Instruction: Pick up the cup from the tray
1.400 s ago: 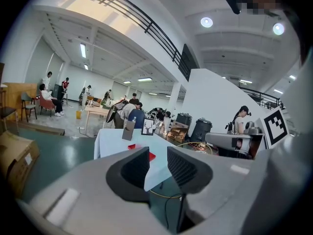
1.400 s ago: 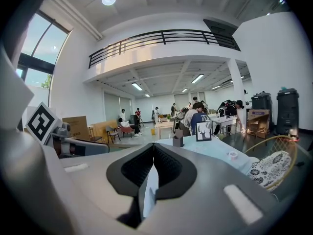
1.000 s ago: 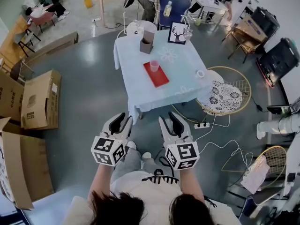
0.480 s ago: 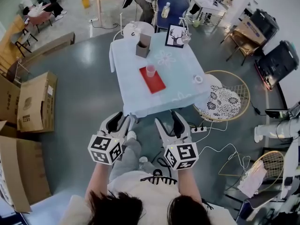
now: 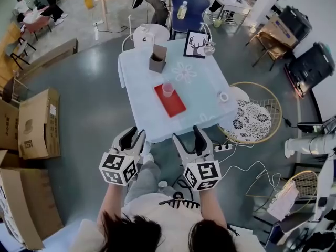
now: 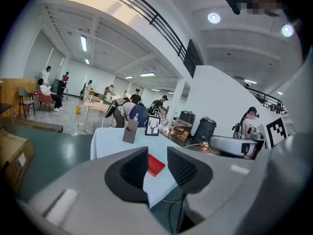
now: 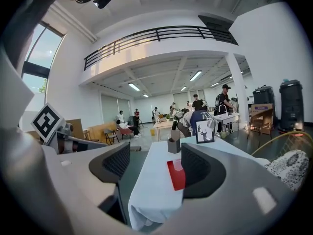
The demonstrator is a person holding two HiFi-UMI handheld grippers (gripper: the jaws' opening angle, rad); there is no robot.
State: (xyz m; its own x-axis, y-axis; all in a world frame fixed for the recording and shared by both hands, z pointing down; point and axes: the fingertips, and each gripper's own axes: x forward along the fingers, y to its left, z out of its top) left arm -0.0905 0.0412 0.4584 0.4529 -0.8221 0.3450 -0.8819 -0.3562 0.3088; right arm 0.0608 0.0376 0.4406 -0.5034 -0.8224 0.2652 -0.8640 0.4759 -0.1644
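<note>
Risk was tipping: left gripper (image 5: 137, 134), fingers released and empty, hung by the counter (image 5: 207, 91); the cup (image 5: 168, 89) stood on the red tray (image 5: 172, 105), mid-counter; right gripper (image 5: 186, 135), fingers just spreading, empty, might knock that light cup over.

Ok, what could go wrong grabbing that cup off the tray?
The cup is small, see-through and stands at the red tray's far end, so a nudge could tip it. The tablecloth overhangs the near edge; snagging it could drag everything. A power strip lies on the floor nearby: trip hazard.
</note>
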